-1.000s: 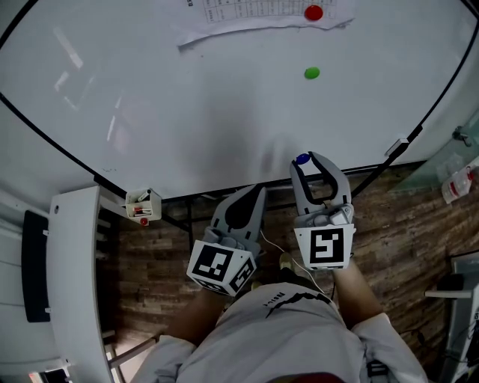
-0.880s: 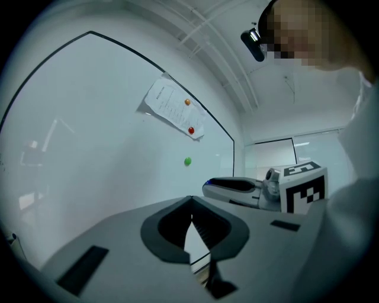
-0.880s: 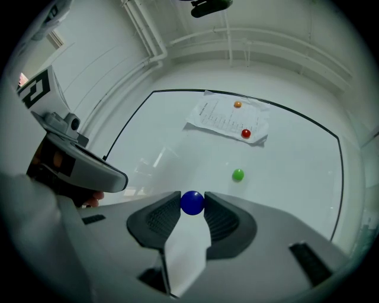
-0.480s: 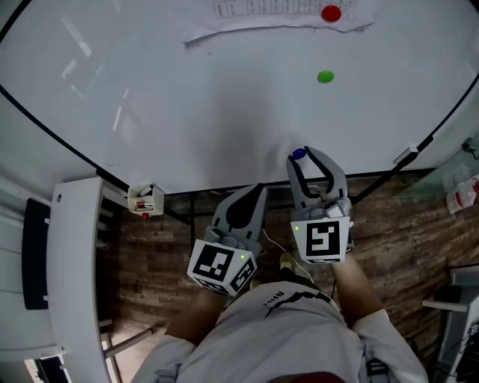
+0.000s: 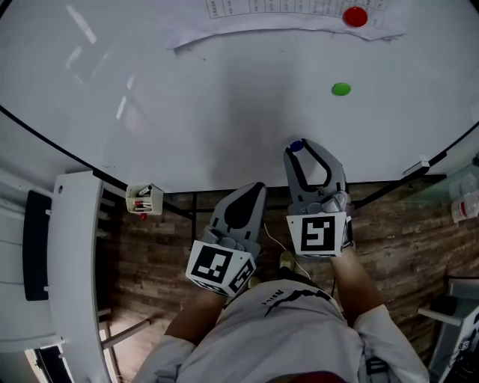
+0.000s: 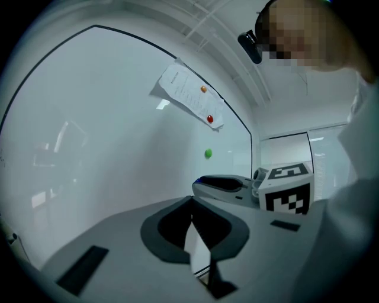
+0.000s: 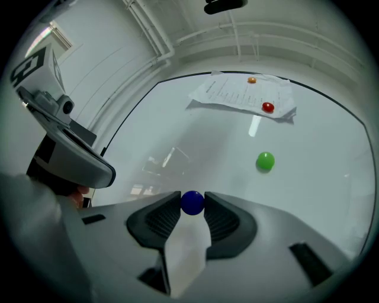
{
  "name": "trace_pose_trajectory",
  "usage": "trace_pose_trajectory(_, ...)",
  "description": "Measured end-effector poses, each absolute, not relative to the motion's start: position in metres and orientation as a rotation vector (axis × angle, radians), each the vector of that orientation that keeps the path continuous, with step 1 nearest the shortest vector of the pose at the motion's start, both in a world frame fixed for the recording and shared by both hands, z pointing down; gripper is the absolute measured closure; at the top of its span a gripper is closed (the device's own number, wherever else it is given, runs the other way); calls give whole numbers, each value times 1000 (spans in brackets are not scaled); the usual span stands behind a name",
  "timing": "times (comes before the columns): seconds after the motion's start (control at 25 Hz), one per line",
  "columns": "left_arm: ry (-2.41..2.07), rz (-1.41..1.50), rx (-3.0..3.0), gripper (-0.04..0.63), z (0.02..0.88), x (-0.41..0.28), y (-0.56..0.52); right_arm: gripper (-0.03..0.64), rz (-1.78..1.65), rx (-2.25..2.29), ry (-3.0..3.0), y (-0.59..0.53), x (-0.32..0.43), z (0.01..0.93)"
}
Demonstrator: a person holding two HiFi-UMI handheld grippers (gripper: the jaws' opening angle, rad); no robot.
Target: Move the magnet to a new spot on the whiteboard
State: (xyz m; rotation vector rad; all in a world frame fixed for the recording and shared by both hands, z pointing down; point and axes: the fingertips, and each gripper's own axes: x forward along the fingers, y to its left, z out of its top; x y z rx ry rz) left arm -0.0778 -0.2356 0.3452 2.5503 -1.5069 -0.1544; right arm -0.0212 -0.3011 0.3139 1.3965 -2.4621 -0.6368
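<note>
The person stands close to the whiteboard (image 5: 187, 97) with both forearms reaching forward from the waist. The right gripper (image 5: 301, 146) is held the higher of the two. Its nose points at the lower part of the board and its marker cube faces back toward the person's chest. Its two jaws are closed on a small blue magnet (image 7: 192, 202), which is pinched right at their tips. The magnet sits low on the board, near the bottom frame, below and to the left of a green magnet (image 5: 341, 89). From where I stand I cannot tell whether the blue one touches the surface or is just off it.

The left gripper (image 5: 256, 188) hangs lower and just beside the right one. It is angled a little to the side, with its nose near the board's bottom edge. Its jaws are pressed together with nothing between them.

Higher up, a sheet of paper (image 5: 262, 15) is pinned to the board by a red magnet (image 5: 355, 16) and an orange one (image 7: 251, 80). A small marker holder (image 5: 142, 200) sits at the board's lower left edge.
</note>
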Motion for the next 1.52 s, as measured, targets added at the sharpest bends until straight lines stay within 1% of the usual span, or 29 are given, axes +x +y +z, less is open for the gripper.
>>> trace_pose_trajectory(0.32,-1536,-152,2510,583,353,-82,-263,485,-691,1385,-2430,-335,-28,320)
trace_pose_trajectory(0.56,-1554,-154,2489,583,354,-91,-273,485,-684,1459,-2429,-345,-31,326)
trace_pose_trajectory(1.12,-1534,-167,2496,583,355,-100,-269,485,-724,1491,-2301,-345,-36,324)
trace_pose_trajectory(1.52,-1497,-167,2527,583,352,-95,-245,485,-674,1469,-2390,-314,-34,314)
